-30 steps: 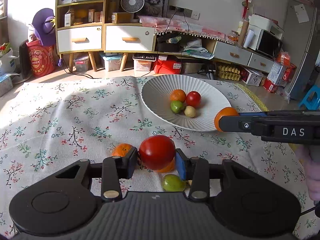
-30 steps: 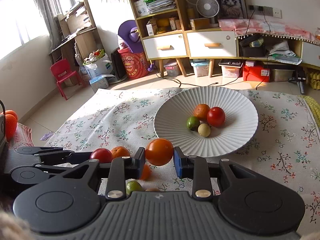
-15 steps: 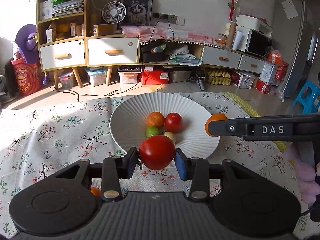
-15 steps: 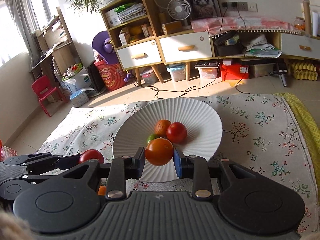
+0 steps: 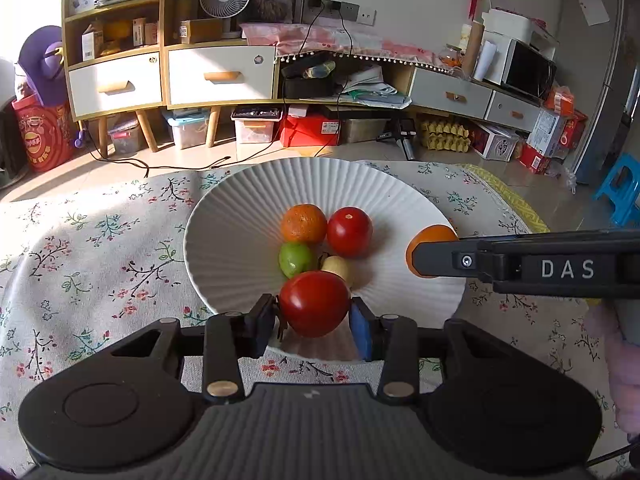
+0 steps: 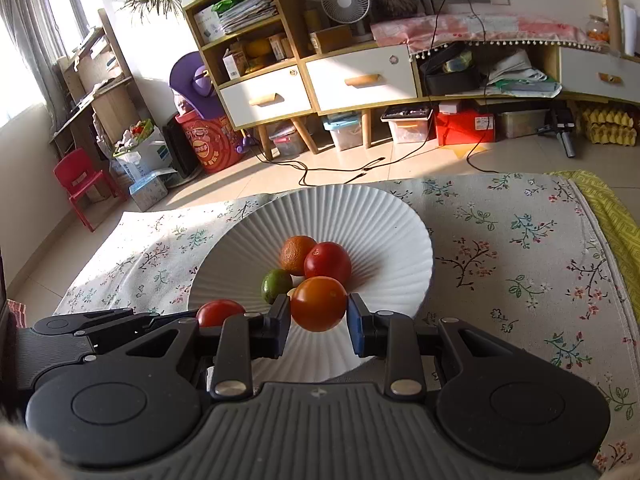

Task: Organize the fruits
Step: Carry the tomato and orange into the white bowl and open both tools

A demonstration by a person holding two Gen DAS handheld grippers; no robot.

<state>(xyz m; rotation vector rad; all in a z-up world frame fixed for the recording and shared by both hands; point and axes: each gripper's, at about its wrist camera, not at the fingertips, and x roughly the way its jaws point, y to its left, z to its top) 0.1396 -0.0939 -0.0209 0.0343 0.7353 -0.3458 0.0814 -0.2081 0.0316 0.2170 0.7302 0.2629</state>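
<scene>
My left gripper (image 5: 314, 320) is shut on a red tomato (image 5: 315, 303), held over the near rim of the white ribbed plate (image 5: 224, 220). My right gripper (image 6: 319, 322) is shut on an orange tomato (image 6: 319, 303) over the plate's near side (image 6: 384, 216). In the plate lie an orange (image 5: 303, 223), a red tomato (image 5: 349, 231), a green lime (image 5: 295, 258) and a small pale fruit (image 5: 339, 268). The right gripper shows from the side in the left wrist view (image 5: 424, 258). The left gripper with its tomato shows in the right wrist view (image 6: 218, 312).
The plate stands on a floral tablecloth (image 5: 100, 248) with a yellow cloth edge at the right (image 6: 612, 216). Beyond the table's far edge are floor, cables, storage boxes and wooden cabinets (image 5: 216, 76).
Both grippers have moved forward with their fruit, from beside the loose fruit on the cloth to over the plate. The loose fruit on the cloth has gone out of view.
</scene>
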